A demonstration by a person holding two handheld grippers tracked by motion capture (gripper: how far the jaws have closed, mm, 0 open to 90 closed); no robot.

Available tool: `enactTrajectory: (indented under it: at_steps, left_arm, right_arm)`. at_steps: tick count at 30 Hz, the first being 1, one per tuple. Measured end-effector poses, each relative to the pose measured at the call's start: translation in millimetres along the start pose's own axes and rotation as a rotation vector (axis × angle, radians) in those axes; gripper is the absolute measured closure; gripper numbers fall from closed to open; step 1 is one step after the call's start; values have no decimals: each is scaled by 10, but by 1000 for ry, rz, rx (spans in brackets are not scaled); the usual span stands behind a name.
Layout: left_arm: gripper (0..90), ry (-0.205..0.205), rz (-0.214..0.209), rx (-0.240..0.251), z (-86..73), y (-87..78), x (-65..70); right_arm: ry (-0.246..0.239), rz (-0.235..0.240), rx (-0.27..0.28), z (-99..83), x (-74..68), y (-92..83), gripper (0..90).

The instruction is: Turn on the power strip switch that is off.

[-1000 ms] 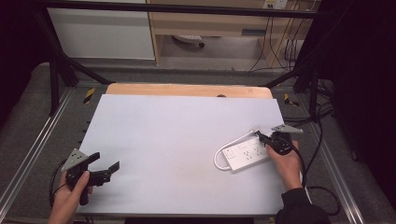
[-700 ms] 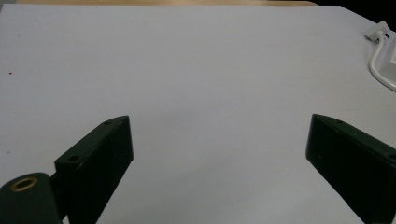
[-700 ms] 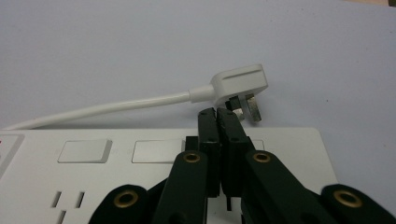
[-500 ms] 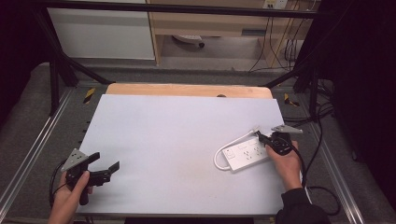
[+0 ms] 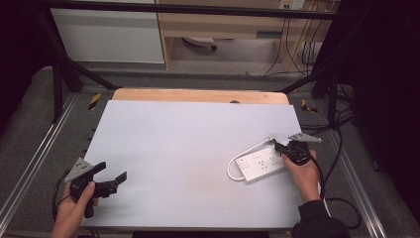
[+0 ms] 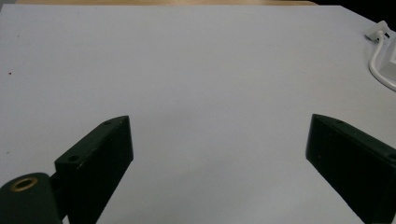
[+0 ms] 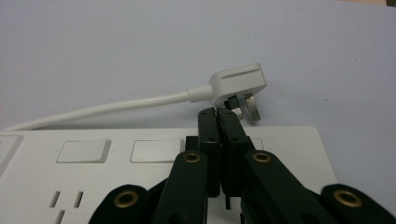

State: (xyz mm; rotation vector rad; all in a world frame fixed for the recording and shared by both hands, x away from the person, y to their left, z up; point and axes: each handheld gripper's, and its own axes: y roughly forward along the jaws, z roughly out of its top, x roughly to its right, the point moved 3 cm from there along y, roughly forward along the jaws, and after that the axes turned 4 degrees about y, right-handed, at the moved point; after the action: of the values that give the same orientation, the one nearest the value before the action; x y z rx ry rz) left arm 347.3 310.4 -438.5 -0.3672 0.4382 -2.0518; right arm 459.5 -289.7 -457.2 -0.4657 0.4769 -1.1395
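Worktop: pale grey-white sheet [image 5: 188,148] over a wooden board [image 5: 198,95], metal frame rails on both sides, dark floor and shelving behind
Power strip: white, multi-socket [image 5: 261,162], lies flat near the worktop's right edge, roughly midway front to back, angled with its right end further back
Switches: row of white rocker buttons [image 7: 84,150] along the strip's top face in the right gripper view
Cable: white [image 5: 236,159], loops off the strip's left end and runs back along its far side
Plug: white three-pin [image 7: 238,86], lying on its side on the sheet just beyond the strip's far edge, pins facing the strip
Right gripper: [image 7: 218,114] jaws fully together, nothing clamped between them, tips over the strip's far edge just beside the plug pins; contact with pins can't tell
Left gripper: [image 5: 113,177] jaws spread wide, holding nothing, over bare sheet at the front-left corner of the worktop, well apart from the strip
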Motion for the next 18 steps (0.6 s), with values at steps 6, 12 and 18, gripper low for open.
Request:
enactTrajectory:
  at_steps: [6, 12, 18]
  left_arm:
    - [75, 0, 0, 0, 0, 0, 1]
    - [75, 2, 1, 0, 0, -1, 1]
    - [75, 1, 1, 0, 0, 3, 3]
  right_arm:
    - [-2, -1, 4, -5, -1, 0, 898]
    - [3, 2, 7, -7, 1, 0, 900]
    - [1, 2, 9, -10, 3, 1, 900]
